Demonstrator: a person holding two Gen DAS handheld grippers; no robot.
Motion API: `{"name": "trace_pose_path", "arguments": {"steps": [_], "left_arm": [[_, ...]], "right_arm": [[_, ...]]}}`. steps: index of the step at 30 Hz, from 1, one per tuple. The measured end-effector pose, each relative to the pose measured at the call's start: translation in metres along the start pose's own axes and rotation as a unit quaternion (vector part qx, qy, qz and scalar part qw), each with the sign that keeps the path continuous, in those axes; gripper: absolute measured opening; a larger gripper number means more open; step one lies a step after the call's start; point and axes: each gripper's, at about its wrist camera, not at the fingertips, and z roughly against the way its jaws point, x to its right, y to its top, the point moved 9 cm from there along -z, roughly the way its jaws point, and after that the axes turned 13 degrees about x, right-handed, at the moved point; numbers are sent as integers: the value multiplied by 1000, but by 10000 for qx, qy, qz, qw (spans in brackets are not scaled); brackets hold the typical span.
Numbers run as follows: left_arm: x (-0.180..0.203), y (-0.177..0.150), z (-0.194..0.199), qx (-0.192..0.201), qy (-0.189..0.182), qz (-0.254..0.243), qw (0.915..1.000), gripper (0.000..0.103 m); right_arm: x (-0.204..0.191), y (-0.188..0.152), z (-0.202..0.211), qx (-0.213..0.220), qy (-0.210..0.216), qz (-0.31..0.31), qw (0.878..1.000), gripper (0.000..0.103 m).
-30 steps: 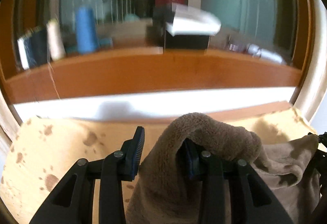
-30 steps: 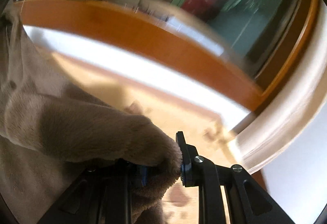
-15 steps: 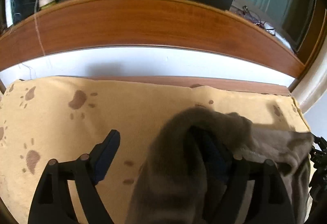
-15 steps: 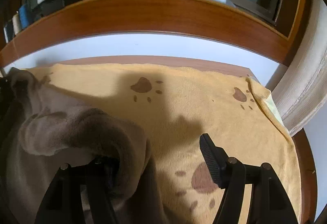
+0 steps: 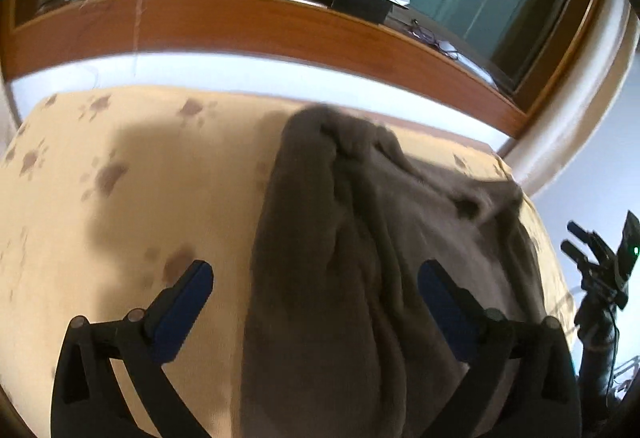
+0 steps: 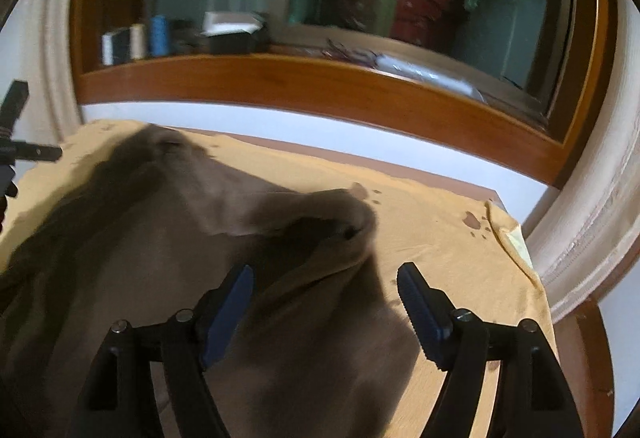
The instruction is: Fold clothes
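A: Both my grippers — left gripper (image 5: 316, 292), right gripper (image 6: 326, 288) — have just been opening, released; the brown garment (image 5: 360, 258) lies bunched between their jaws on the desk (image 5: 80, 198).

B: I judge the fleece may snag a pad and drag out of shape.
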Motion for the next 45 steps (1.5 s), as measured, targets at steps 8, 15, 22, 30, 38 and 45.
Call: {"name": "trace_pose_path", "arguments": {"steps": [8, 15, 22, 30, 38, 45], "left_arm": [[-25, -69, 28, -345, -318, 619, 9970, 103], [-34, -102, 19, -585, -403, 842, 9939, 103], [-17, -110, 13, -721, -161, 274, 9969, 103], [-10, -102, 25, -662, -447, 425, 9959, 13], [-55, -4, 82, 616, 451, 242, 9968, 13], [-107, 63, 101, 1121, 1948, -410, 9736, 13]], "right_arm": [[-44, -16, 38, 133, 390, 38, 9991, 80], [-58, -21, 56, 223, 426, 19, 9988, 80], [-56, -28, 53, 161, 456, -227, 9986, 80], [-63, -36, 45, 137, 446, -92, 9989, 80], [-57, -41, 38, 116, 429, -269, 9986, 80], [-60, -48, 22, -41, 466, -269, 9985, 80]]}}
